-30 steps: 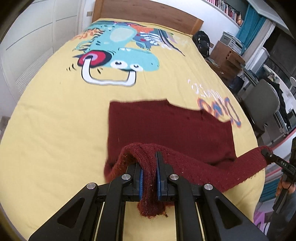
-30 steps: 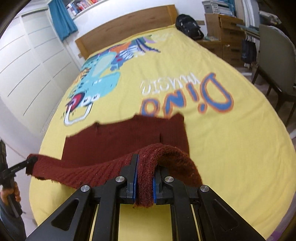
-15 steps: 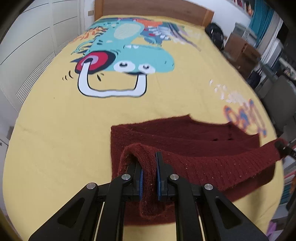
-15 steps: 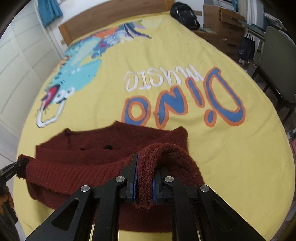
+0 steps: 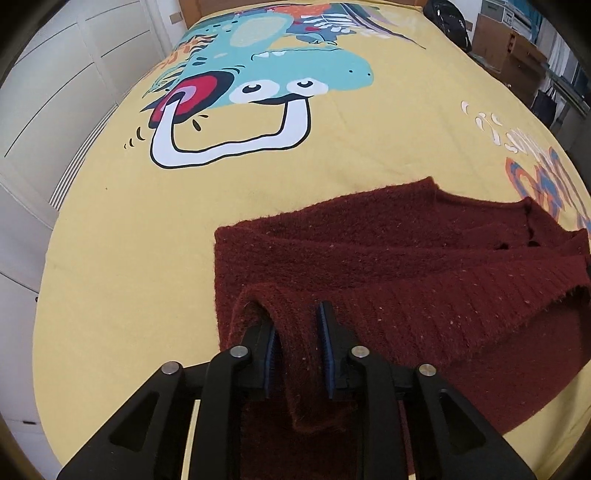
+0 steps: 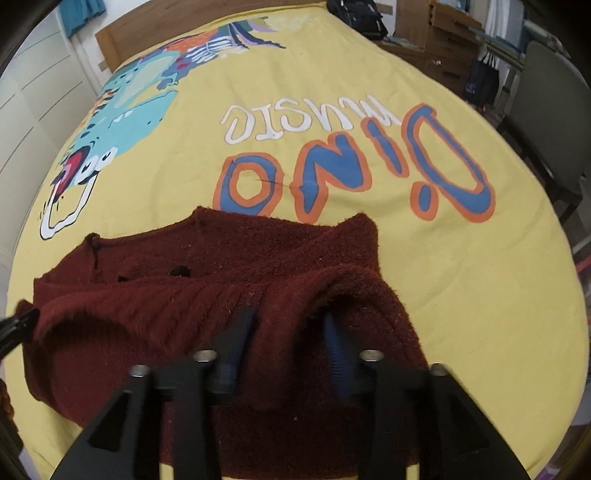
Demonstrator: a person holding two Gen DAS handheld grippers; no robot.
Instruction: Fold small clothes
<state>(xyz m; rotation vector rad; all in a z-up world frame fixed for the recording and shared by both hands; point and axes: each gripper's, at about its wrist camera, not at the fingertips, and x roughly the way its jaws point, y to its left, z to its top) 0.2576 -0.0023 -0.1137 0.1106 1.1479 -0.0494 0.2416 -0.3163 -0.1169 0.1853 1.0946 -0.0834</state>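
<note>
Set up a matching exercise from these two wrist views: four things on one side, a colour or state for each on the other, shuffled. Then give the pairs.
Things:
1. knitted sweater
2. bedspread
3. left hand-held gripper
4. DINO lettering

Colour or state:
A. yellow, printed with a cartoon dinosaur
B. blue with an orange outline
C. dark red, folded over on itself
D. jaws just opened, knit fabric between them

Pairs: 1-C, 2-A, 3-D, 4-B

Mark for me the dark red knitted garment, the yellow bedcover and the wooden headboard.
dark red knitted garment (image 5: 388, 266): left wrist view, on the flat knit of the folded body.
yellow bedcover (image 6: 461, 280): right wrist view, on plain yellow cloth right of the garment.
wooden headboard (image 6: 110, 35): right wrist view, on its left end.
</note>
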